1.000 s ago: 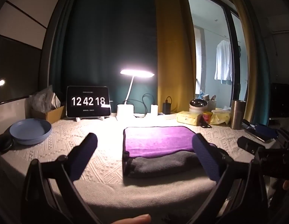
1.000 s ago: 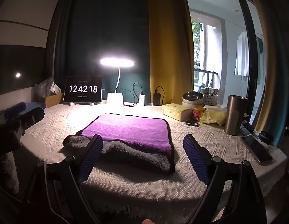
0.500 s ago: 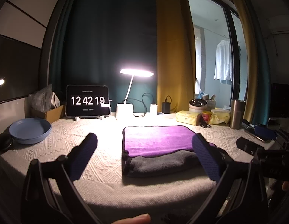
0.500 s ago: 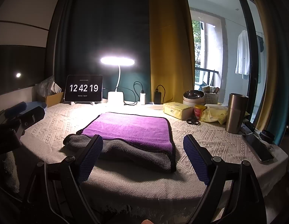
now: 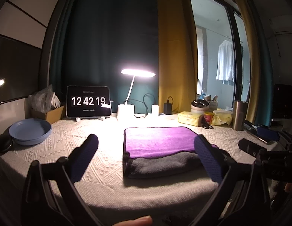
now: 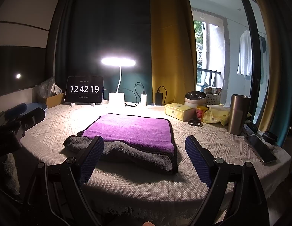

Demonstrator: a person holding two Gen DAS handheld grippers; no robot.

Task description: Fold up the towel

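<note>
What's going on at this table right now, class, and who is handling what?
A person holds a claw in each hand over a table covered with a white patterned cloth. A towel, purple on one side and grey on the other, lies folded near the front edge, purple layer on top of grey. The left claw and the right claw are both open and hold nothing; neither touches the towel. A lit desk lamp and a clock display reading 12 42 19 stand behind.

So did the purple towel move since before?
No. The purple towel lies in the same spot below the clock tablet and lamp base.
</note>
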